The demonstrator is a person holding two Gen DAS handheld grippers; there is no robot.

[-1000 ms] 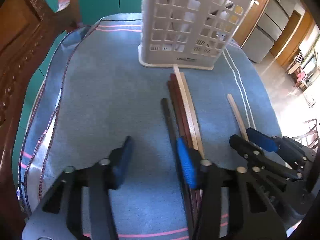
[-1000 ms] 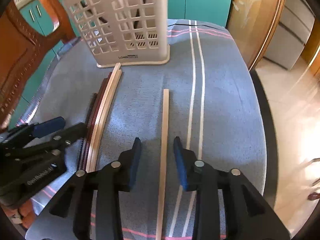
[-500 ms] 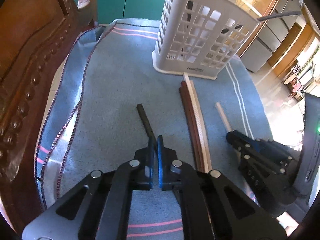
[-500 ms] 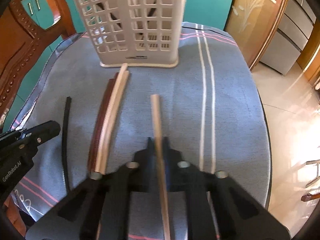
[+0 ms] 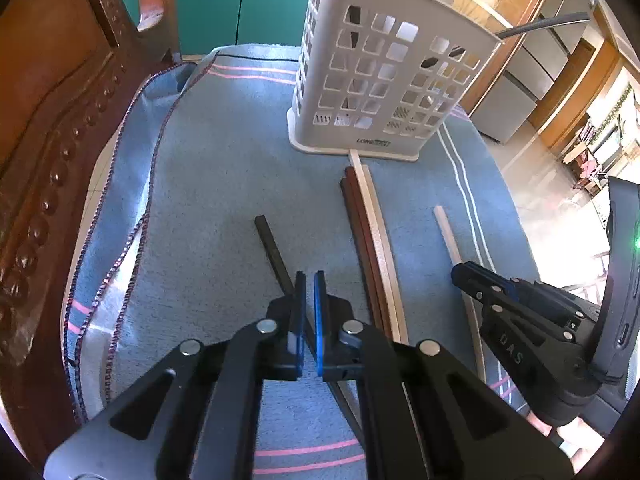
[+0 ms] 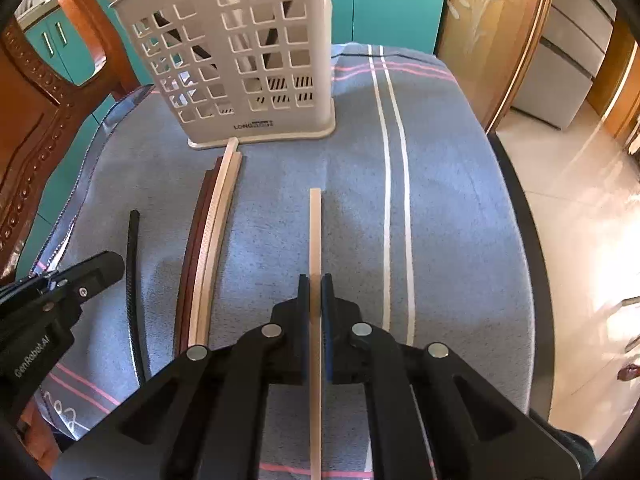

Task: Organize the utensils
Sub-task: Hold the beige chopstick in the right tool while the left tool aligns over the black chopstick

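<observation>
A white slotted utensil basket (image 5: pixel 384 80) (image 6: pixel 248 60) stands at the back of the blue cloth. In front of it lies a bundle of brown and pale chopsticks (image 5: pixel 372 240) (image 6: pixel 208 240). My left gripper (image 5: pixel 309 284) is shut on a black chopstick (image 5: pixel 272 248), which sticks out ahead of the pads, left of the bundle. My right gripper (image 6: pixel 315 280) is shut on a single pale chopstick (image 6: pixel 315 232) that points toward the basket. Each view shows the other gripper: the right one (image 5: pixel 460 274), the left one (image 6: pixel 108 264) beside the black chopstick (image 6: pixel 132 260).
The blue striped cloth (image 5: pixel 220 160) (image 6: pixel 440 200) covers a rounded table. A carved wooden chair (image 5: pixel 48 120) (image 6: pixel 32 120) stands close on the left. Teal cabinets (image 6: pixel 392 0) are behind the basket. The table edge and a tiled floor (image 6: pixel 580 220) lie to the right.
Both grippers went from open to shut, the left on the black chopstick, the right on the pale one. The black chopstick now lies apart from the bundle, to its left.
</observation>
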